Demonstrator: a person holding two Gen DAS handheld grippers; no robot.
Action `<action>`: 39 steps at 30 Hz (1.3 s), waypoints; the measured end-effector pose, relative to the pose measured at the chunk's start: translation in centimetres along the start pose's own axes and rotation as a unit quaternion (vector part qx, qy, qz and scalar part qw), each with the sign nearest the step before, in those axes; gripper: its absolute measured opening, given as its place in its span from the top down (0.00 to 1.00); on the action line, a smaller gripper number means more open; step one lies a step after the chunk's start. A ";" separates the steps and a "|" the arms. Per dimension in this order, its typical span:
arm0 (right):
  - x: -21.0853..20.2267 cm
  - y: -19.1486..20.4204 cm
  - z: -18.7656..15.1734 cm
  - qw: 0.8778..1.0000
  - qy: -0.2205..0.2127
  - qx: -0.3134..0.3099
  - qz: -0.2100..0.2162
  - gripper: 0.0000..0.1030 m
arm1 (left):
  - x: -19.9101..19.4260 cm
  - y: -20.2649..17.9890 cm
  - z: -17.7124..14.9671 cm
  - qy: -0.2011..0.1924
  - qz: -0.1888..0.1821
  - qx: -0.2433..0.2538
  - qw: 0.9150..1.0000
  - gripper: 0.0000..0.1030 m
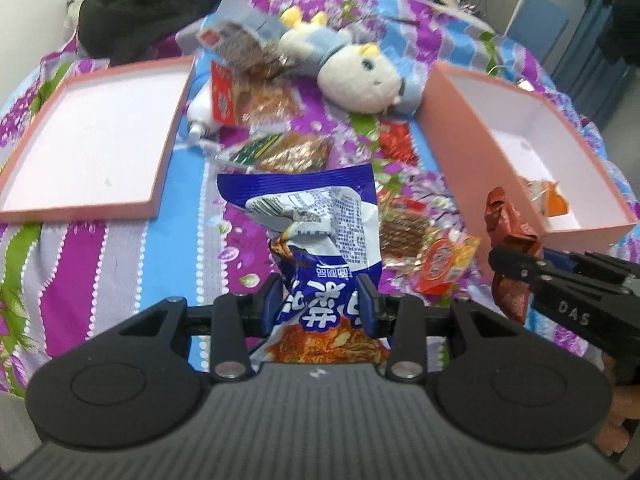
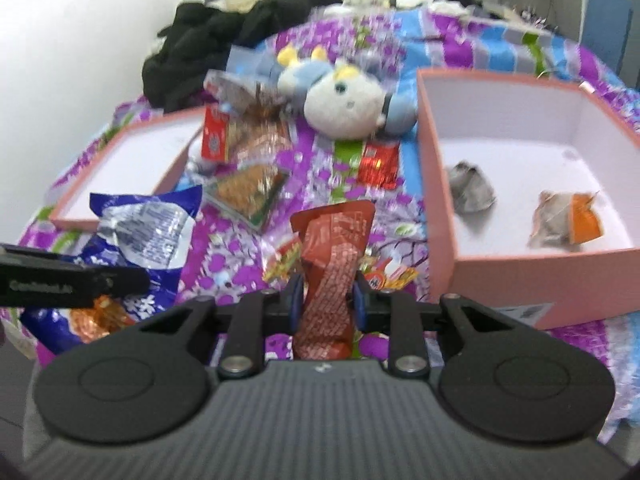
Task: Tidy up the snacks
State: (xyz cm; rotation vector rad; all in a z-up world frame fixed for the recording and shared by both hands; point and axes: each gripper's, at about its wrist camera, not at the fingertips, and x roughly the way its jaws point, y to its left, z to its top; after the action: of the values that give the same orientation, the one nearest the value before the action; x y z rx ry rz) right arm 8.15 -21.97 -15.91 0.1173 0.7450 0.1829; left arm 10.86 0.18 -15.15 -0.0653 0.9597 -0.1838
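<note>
My left gripper is shut on a crumpled blue and white snack bag, held upright above the bedspread; the same blue bag shows at the left of the right wrist view. My right gripper is shut on a red-brown snack packet that stands up between its pads; this red-brown packet and the right gripper appear at the right of the left wrist view. Loose snack packets lie scattered on the bedspread between the two pink boxes.
A deep pink box at the right holds a grey wrapper and an orange packet. A shallow pink lid lies at the left. A plush toy and dark clothing lie farther back on the bed.
</note>
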 end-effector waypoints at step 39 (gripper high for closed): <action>-13.3 -8.3 1.1 0.987 -0.089 0.092 -0.096 0.73 | -5.9 -13.9 4.4 -0.049 -0.118 0.102 0.987 0.57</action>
State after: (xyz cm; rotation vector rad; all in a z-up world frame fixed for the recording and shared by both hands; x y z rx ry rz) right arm 0.39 -32.83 -7.73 0.2338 0.5889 -0.0792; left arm 9.34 -12.49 -5.96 0.0001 0.8295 -0.4920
